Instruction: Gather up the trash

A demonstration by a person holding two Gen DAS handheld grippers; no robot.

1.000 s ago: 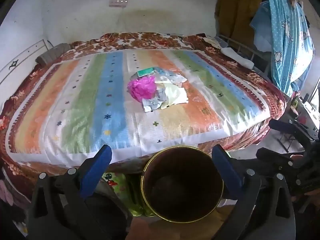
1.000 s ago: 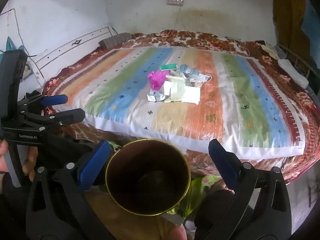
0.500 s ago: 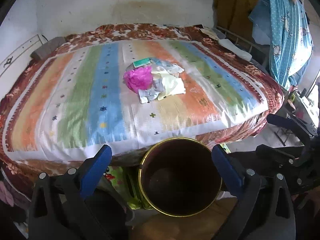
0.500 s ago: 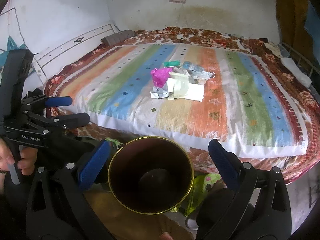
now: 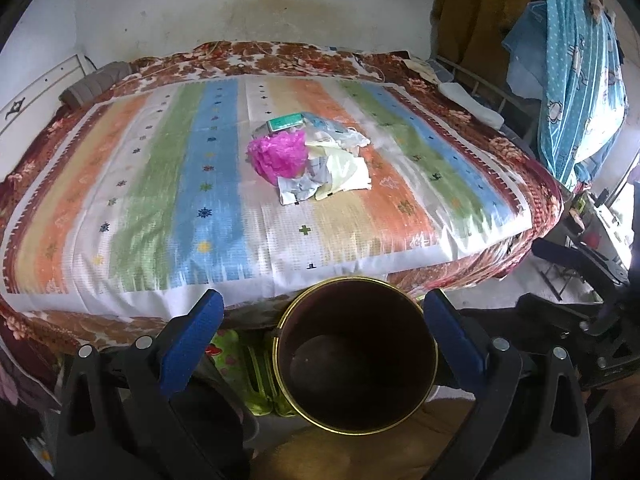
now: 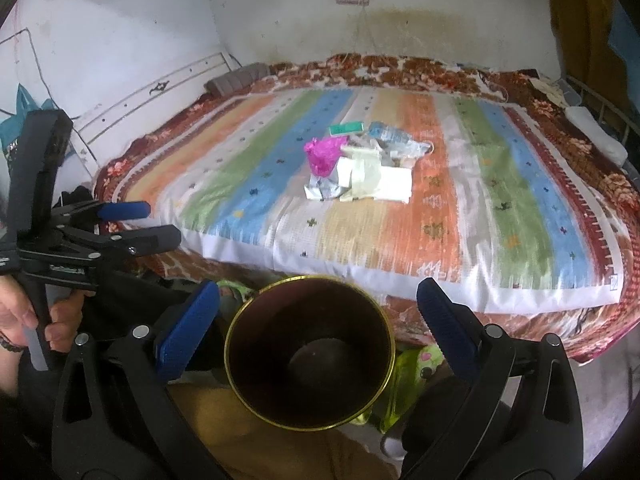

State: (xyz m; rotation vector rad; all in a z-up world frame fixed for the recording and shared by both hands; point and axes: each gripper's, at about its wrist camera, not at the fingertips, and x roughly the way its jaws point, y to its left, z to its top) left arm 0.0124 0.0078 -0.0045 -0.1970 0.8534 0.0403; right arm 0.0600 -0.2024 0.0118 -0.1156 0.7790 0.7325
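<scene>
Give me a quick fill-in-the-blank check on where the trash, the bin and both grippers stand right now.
1. The trash pile lies in the middle of the ____.
2. The crumpled bag in the pile is bright ____.
3. The brown bin with the gold rim holds ____ trash so far.
4. The left gripper and right gripper both have their fingers ____.

Missing words: bed; pink; no; open

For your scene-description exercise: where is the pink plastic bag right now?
In both wrist views, the pink plastic bag lies mid-bed on the striped bedspread, at the trash pile's left edge, touching the crumpled papers.
</scene>
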